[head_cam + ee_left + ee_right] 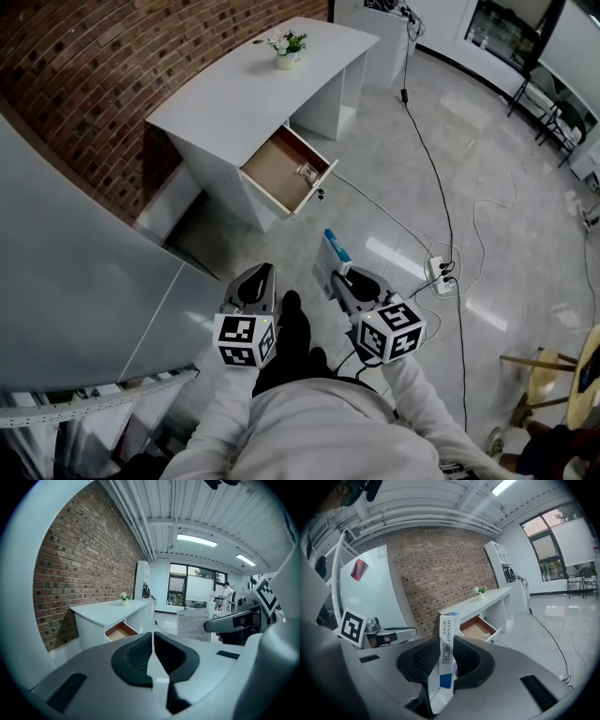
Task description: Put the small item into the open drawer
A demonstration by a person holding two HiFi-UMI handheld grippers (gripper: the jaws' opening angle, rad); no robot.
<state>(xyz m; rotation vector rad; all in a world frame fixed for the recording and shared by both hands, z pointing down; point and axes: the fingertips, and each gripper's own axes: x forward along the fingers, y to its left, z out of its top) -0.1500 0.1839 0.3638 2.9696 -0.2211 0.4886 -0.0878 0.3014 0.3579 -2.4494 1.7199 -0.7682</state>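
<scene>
A white desk (234, 94) stands against the brick wall with its wooden drawer (284, 172) pulled open; a small clear object (306, 172) lies inside. My right gripper (339, 281) is shut on a slim white-and-blue box (331, 255), held upright between the pads (419, 660), well short of the desk. In the right gripper view the box (446, 634) stands in front of the drawer (478, 627). My left gripper (255, 286) hangs beside it, jaws together and nothing between them (153, 640). The left gripper view shows the drawer (119, 632) far ahead.
A small potted plant (288, 49) sits on the desk top. A power strip (439, 274) and long cables (427, 150) lie on the glossy floor to the right. A grey panel (75, 272) rises at my left. A wooden stool (553, 370) is at the far right.
</scene>
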